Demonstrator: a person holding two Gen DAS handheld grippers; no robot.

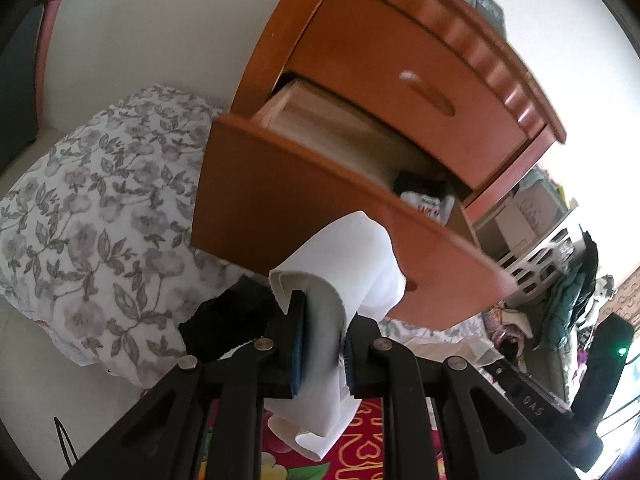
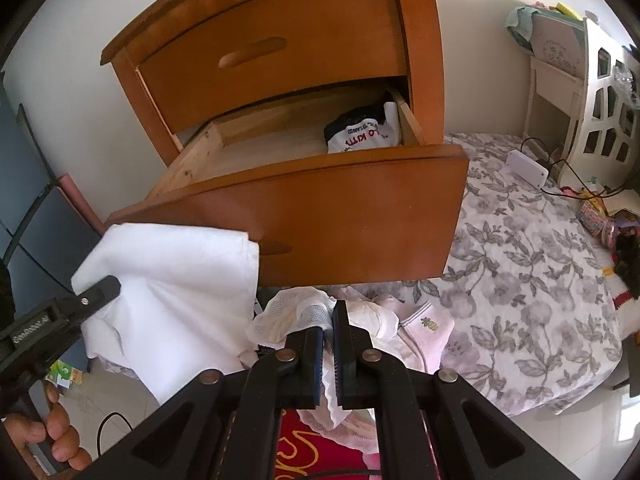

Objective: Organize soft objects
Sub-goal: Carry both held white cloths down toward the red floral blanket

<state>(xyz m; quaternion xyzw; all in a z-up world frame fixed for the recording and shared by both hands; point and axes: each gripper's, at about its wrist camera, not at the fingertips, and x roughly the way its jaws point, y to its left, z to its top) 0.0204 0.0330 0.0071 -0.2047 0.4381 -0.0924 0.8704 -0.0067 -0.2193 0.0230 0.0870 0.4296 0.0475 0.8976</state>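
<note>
Left gripper (image 1: 324, 344) is clamped on a white cloth (image 1: 348, 264), folded edge pinched between the blue pads (image 1: 298, 344), the rest flopping up toward 12 o'clock and hanging down past the fingers at 6. From the right wrist view that same cloth (image 2: 176, 280) sits at about 9 o'clock, right in front of the open drawer (image 2: 320, 216), overlapping its lower left corner.

Right gripper (image 2: 328, 344) is pinched on a white mesh garment (image 2: 288, 316), jaws nearly closed with the fabric bunched between them and trailing down to 6 o'clock. It's just below the drawer front. A pale pink piece of clothing (image 2: 424, 328) lies beside it at roughly 3 o'clock, on the floral bedsheet (image 2: 520, 280).

The wooden nightstand (image 2: 280, 12) has the lower drawer pulled out. In its right back corner there's a folded black and white item with red lettering (image 2: 360, 136); the remainder of the drawer floor is bare wood. Upper drawer (image 2: 272, 52) is closed.

In the left view a black garment (image 1: 228, 316) lies on the sheet at 9 o'clock off the fingers.
</note>
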